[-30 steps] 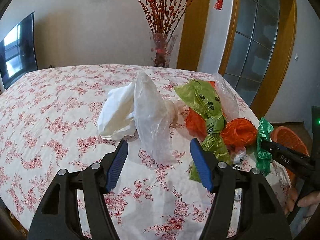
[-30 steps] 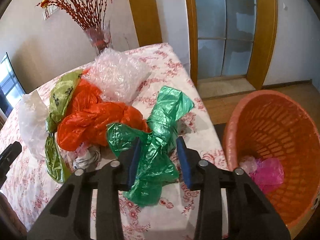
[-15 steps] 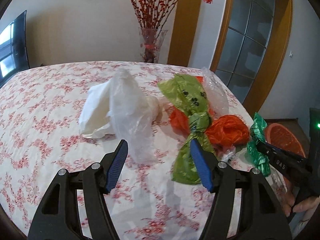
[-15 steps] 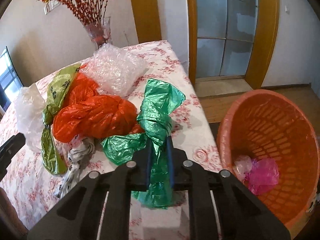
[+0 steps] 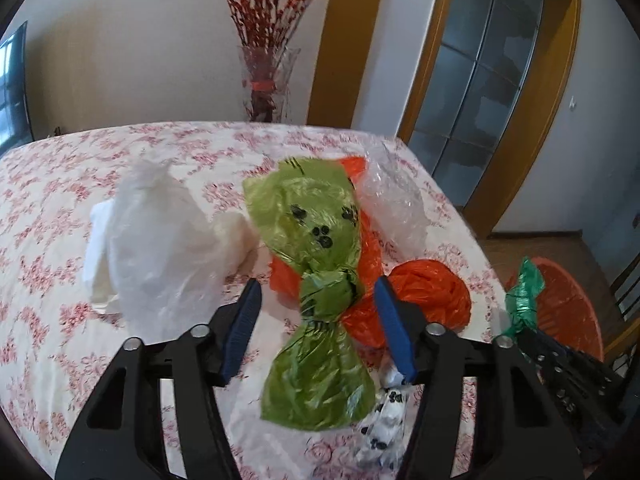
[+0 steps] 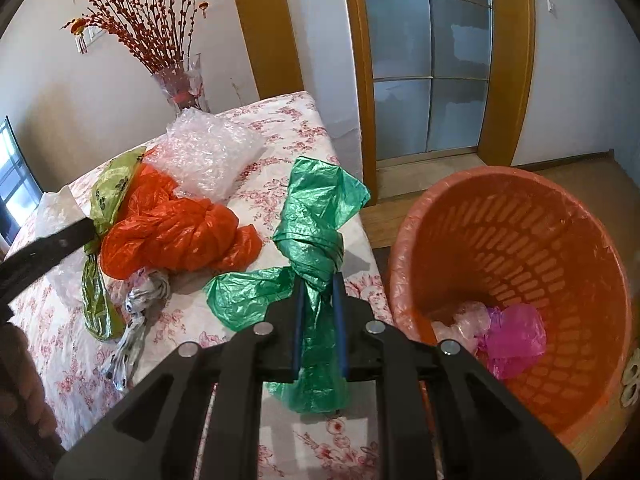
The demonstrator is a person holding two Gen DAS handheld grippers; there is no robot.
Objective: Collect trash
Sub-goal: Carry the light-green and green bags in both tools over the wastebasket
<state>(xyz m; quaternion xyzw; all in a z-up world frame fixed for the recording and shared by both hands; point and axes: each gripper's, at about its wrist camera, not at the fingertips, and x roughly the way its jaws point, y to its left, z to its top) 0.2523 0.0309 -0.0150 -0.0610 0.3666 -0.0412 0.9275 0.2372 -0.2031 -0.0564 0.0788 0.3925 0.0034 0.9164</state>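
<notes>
My left gripper point(image 5: 318, 290) straddles the knot of a lime green bag point(image 5: 316, 220) lying on the flowered table. Its jaws are closing, and the blue pads still stand clear of the plastic. My right gripper point(image 6: 318, 280) is shut on the twisted neck of a dark green bag point(image 6: 320, 208) at the table's right edge, beside the orange basket point(image 6: 500, 174). An orange bag point(image 6: 172, 232), crumpled bubble wrap point(image 6: 208, 152), a white bag point(image 5: 156, 248) and a small spotted bag point(image 5: 384, 412) lie around the lime one.
The basket stands on the wooden floor right of the table, with a pink bag point(image 6: 512, 336) inside. A glass vase of red branches point(image 5: 268, 84) stands at the table's far edge. A glazed door is behind it. A screen is at the far left.
My left gripper has swung right, from the white bag to the lime green one, and its jaws have narrowed. My right gripper has shut on the dark green bag and drawn it toward the basket.
</notes>
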